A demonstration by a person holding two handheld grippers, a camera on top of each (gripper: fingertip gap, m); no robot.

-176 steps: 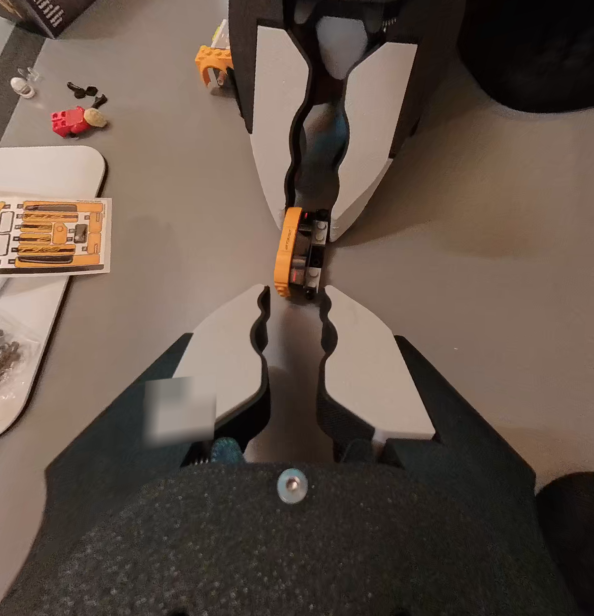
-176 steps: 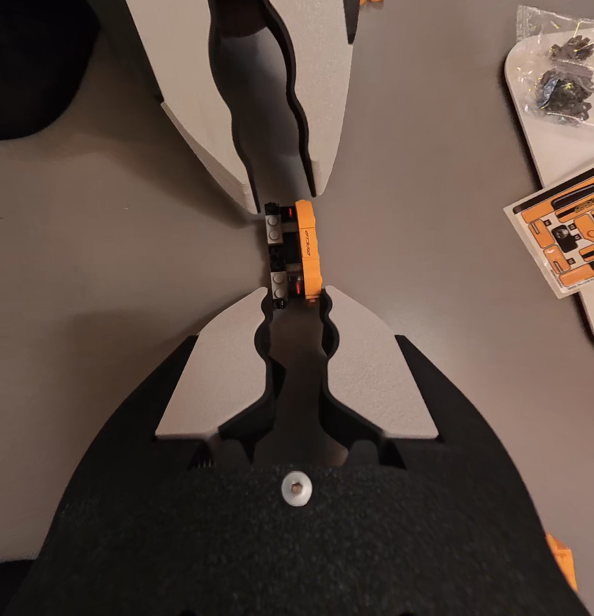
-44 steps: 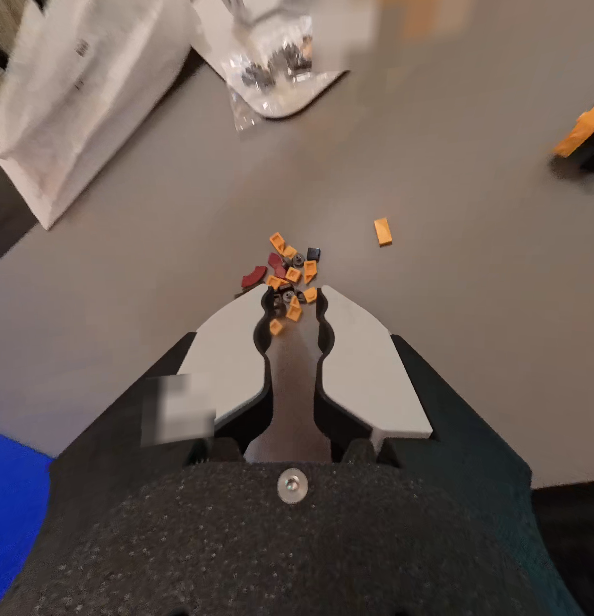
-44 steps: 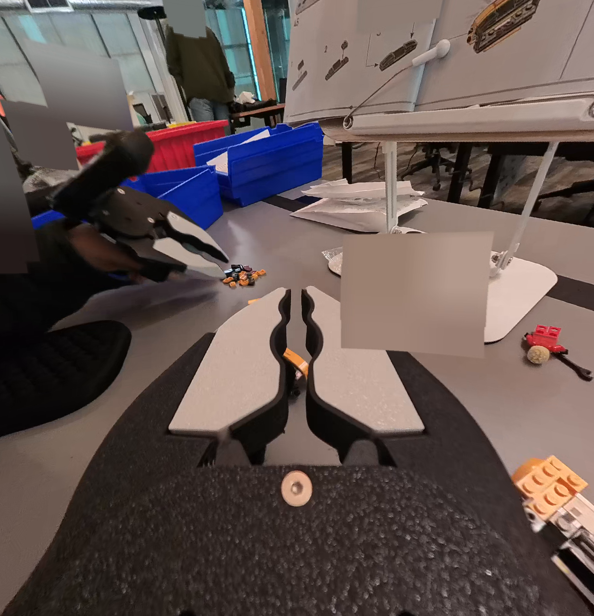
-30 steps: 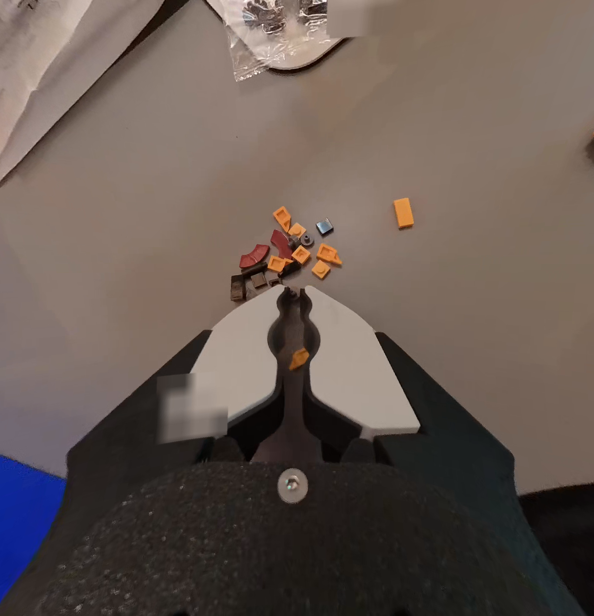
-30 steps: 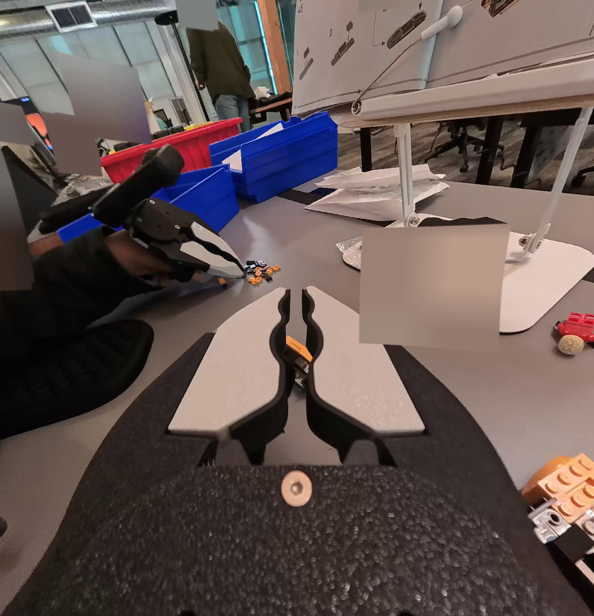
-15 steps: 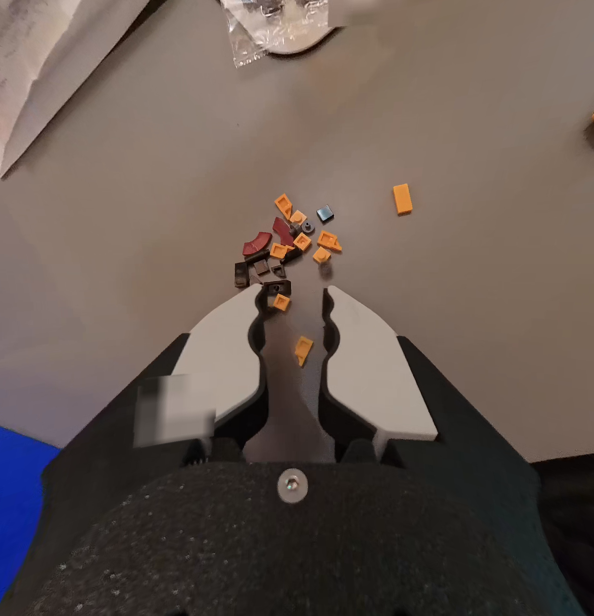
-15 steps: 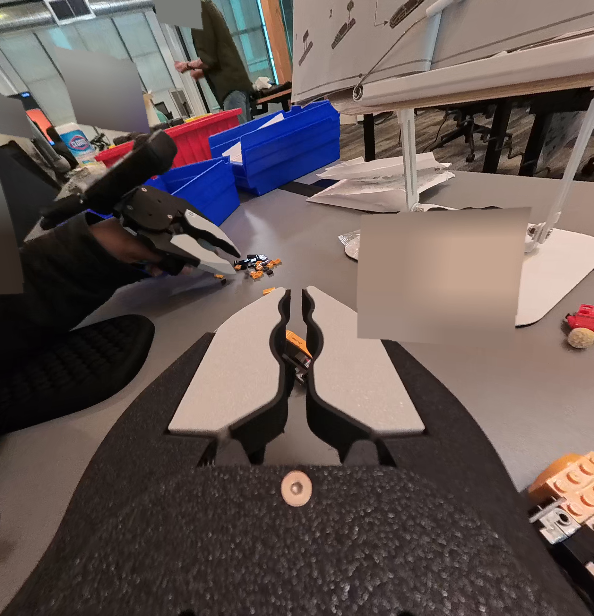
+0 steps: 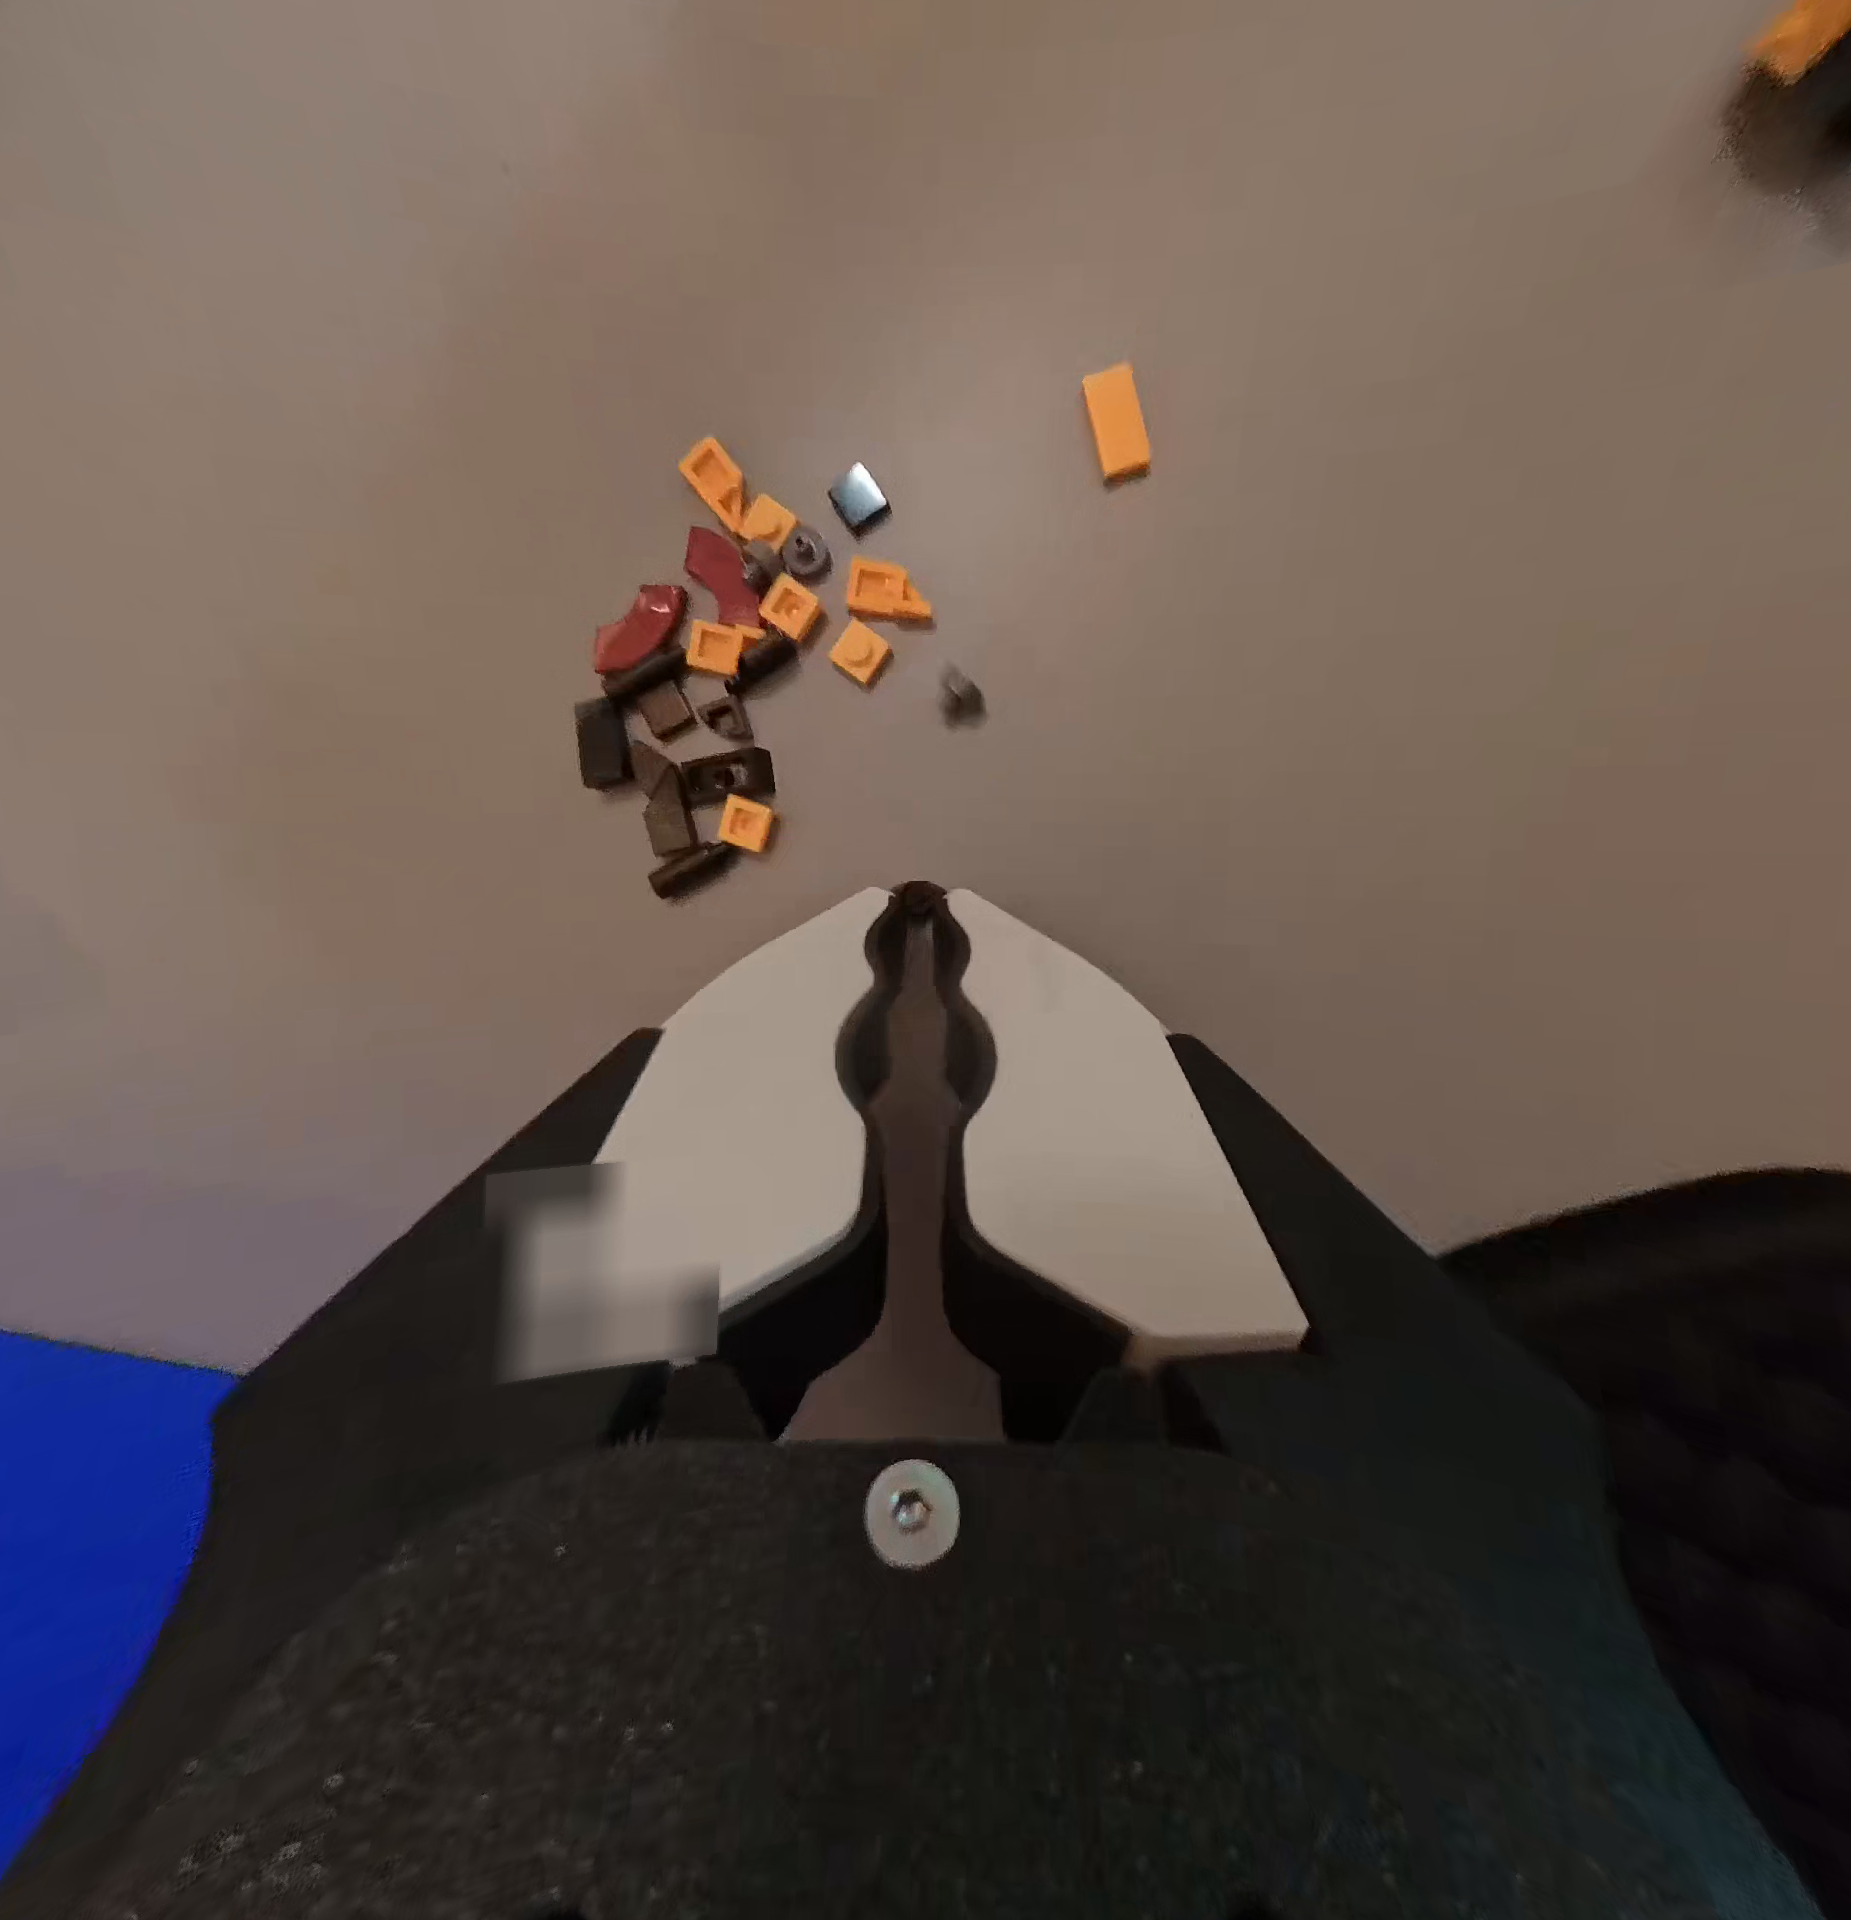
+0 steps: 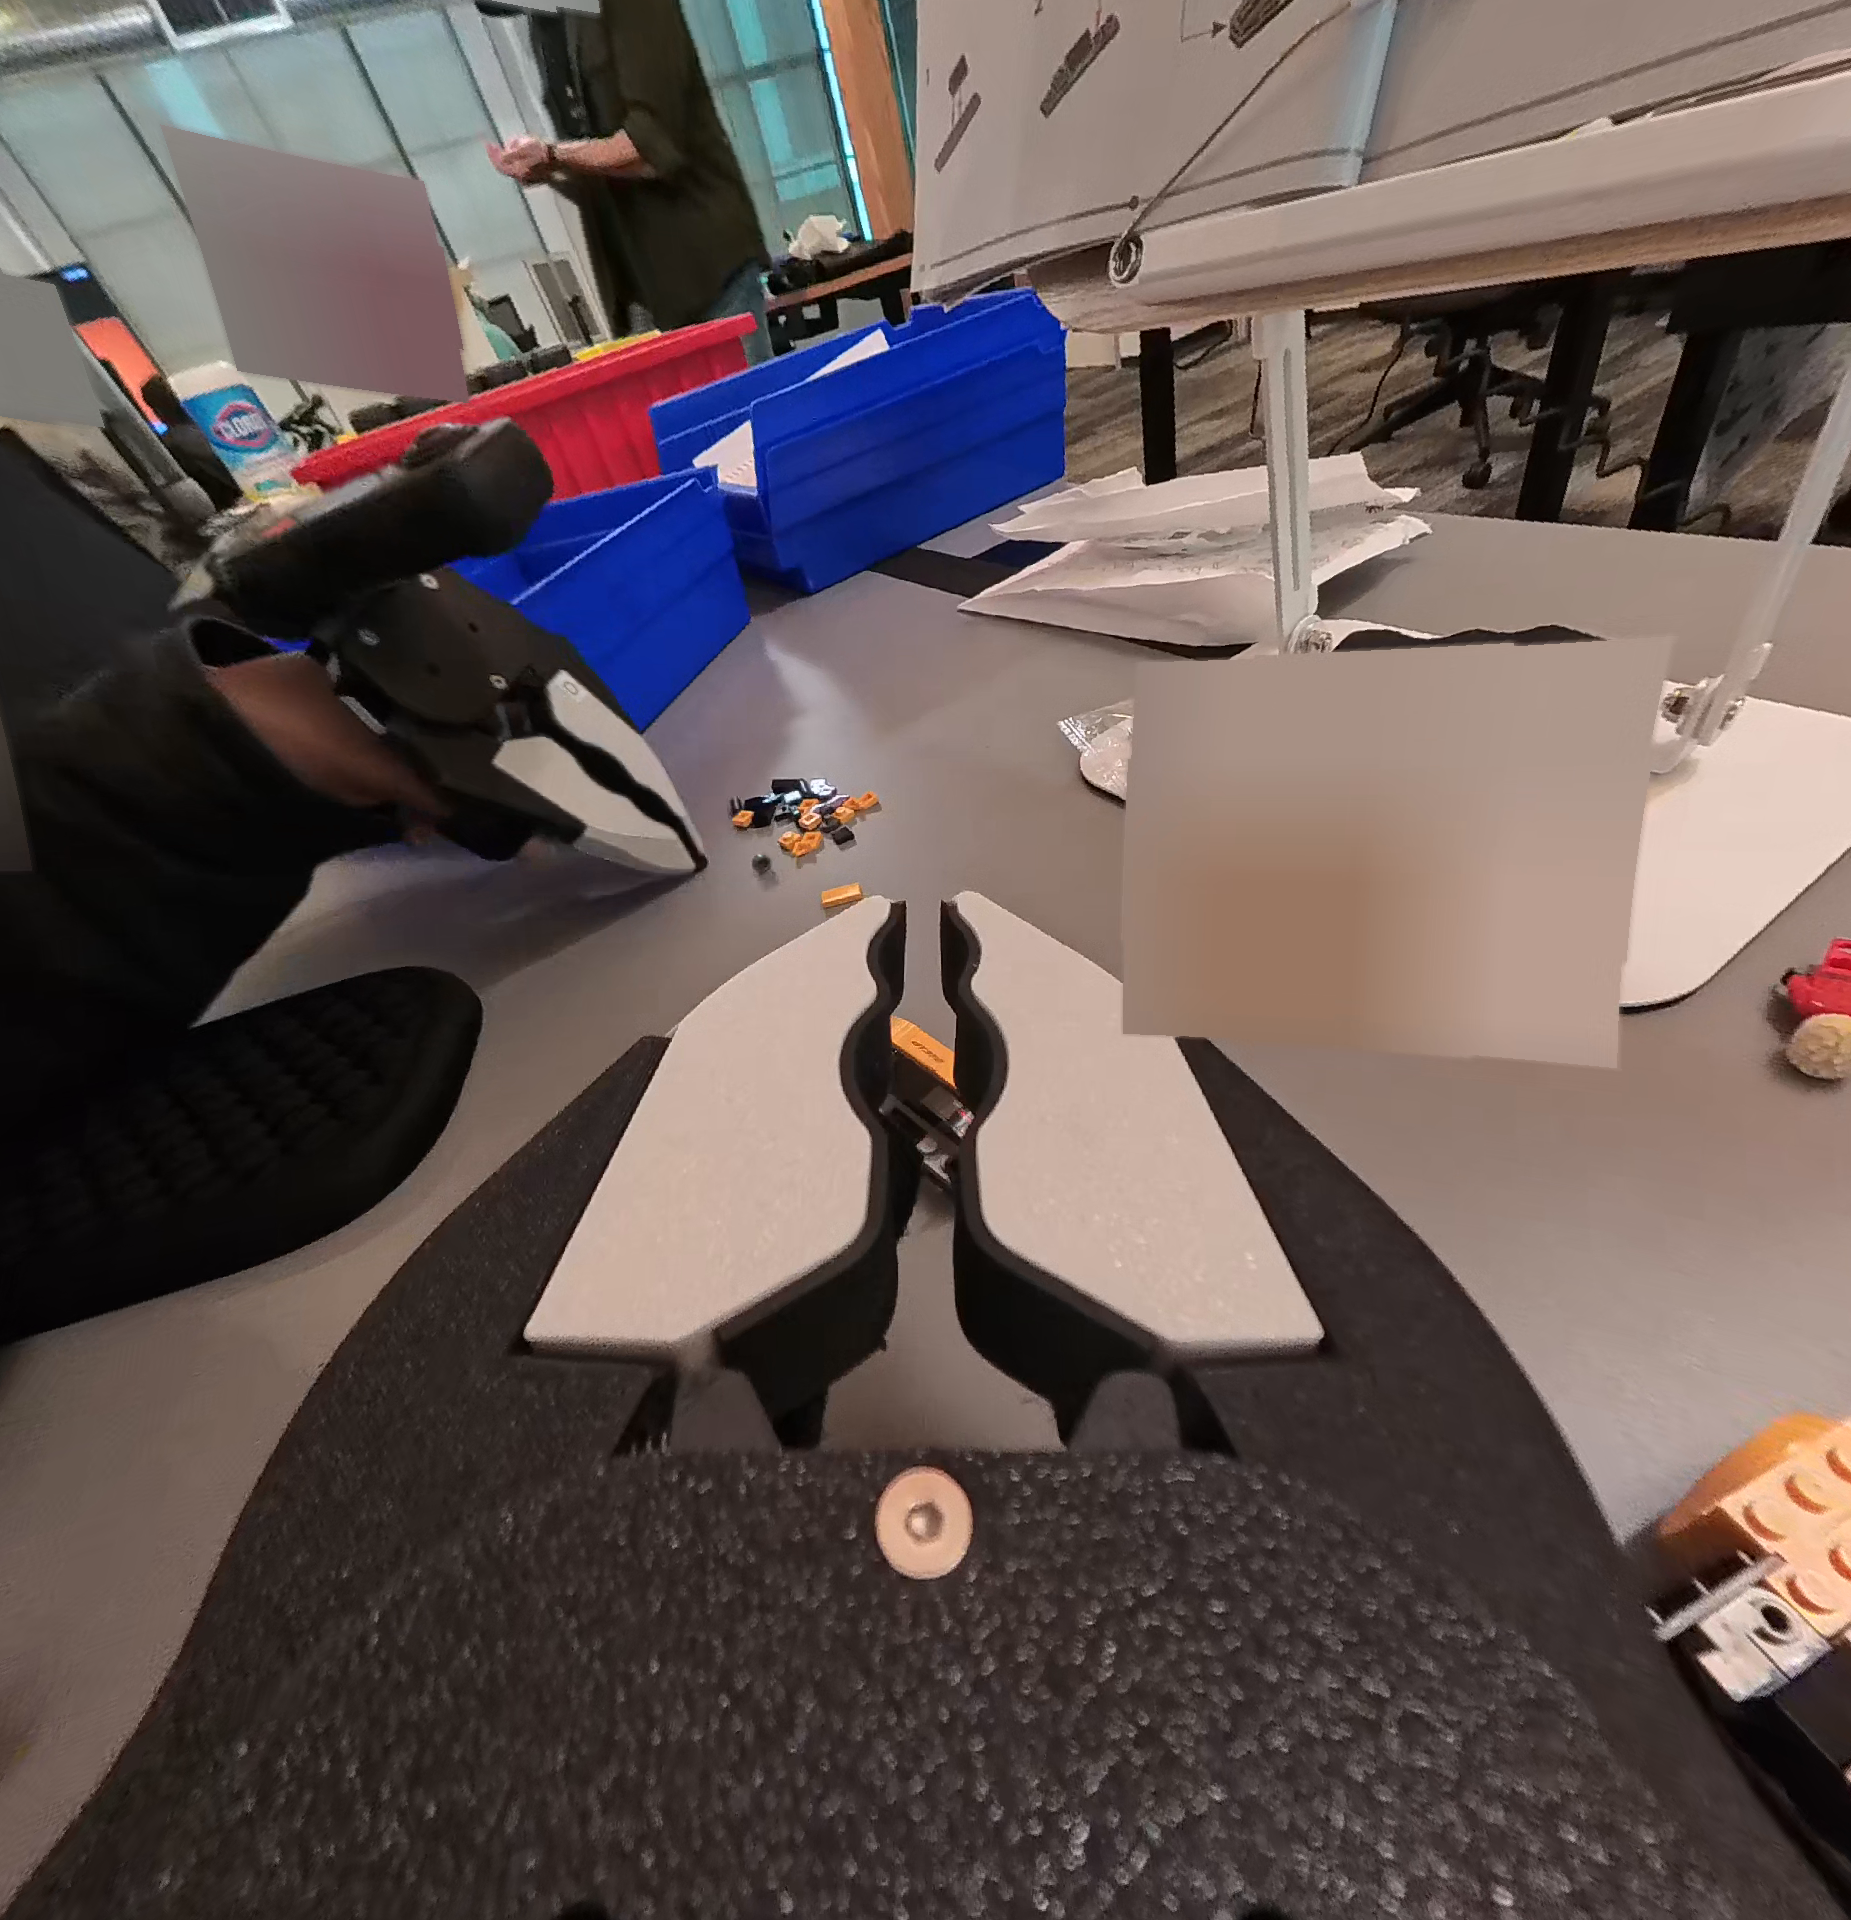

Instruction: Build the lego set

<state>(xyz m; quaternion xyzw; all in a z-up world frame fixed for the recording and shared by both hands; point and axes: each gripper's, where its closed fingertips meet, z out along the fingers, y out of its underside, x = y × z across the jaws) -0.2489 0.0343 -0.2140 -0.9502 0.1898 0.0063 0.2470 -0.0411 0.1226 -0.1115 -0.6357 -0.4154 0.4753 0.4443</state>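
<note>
A pile of small orange, dark red and black lego pieces (image 9: 723,665) lies on the grey table, just ahead and left of my left gripper (image 9: 916,899). The left gripper is shut; only a dark spot shows at its tips. A small grey piece (image 9: 960,694) and an orange tile (image 9: 1115,421) lie apart to the right of the pile. My right gripper (image 10: 923,914) is shut on an orange and black lego assembly (image 10: 926,1081) held deep between its fingers. The right wrist view also shows the left gripper (image 10: 692,857), the pile (image 10: 807,810) and the tile (image 10: 841,894).
Blue bins (image 10: 879,457) and a red bin (image 10: 588,405) stand at the back. A white stand (image 10: 1731,831) carries instruction sheets. A part-built orange and black model (image 10: 1794,1558), a red piece (image 10: 1835,977), loose papers (image 10: 1191,571), a black arm rest (image 10: 225,1122). The tips of one gripper are about 25 centimetres away from the tips of the other. From my left tips it is roughly 8 centimetres to the orange tile (image 9: 1115,421); from my right, 20 centimetres.
My left gripper opened, dropped the small grey piece beside the pile, then pulled back to the right and shut again. The right gripper kept its hold and barely moved.
</note>
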